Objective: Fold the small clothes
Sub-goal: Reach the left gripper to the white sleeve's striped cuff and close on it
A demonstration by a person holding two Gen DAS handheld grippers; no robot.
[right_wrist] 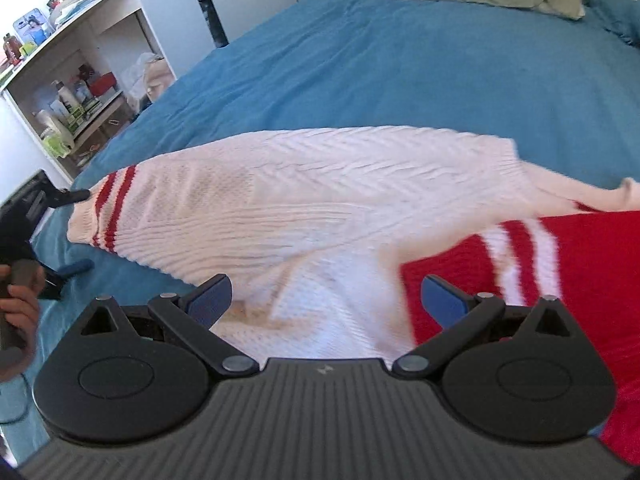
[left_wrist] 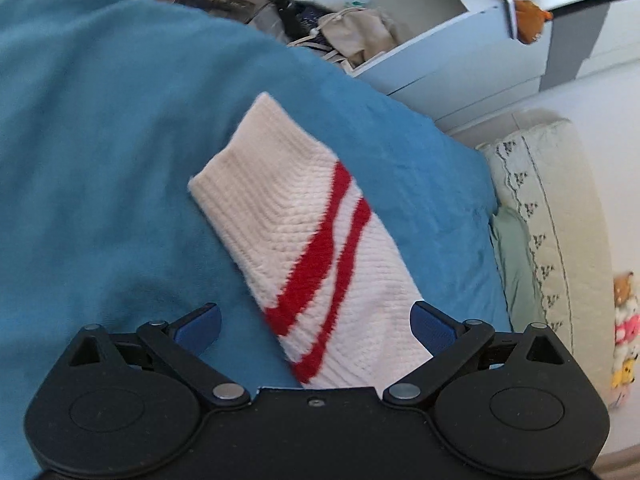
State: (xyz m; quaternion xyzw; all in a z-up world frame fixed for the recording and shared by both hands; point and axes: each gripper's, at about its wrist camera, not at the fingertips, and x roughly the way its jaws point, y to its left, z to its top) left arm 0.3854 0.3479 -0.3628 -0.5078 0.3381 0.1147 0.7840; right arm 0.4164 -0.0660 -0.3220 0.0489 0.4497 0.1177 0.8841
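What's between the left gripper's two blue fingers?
The striped sleeve of the white sweater runs between the fingers, untouched, over the blue blanket. Left wrist view shows it.

One white knitted garment (right_wrist: 304, 192) with two red cuff stripes (left_wrist: 320, 264); one red garment (right_wrist: 592, 280); one blue bedspread (right_wrist: 400, 72); two grippers: left gripper (left_wrist: 316, 320), right gripper (right_wrist: 326, 300).

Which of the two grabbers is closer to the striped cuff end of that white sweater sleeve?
Left. The left gripper, jaws open, sits right at the red-striped cuff of the sleeve. The right gripper, also open, hovers over the sweater's body, farther along.
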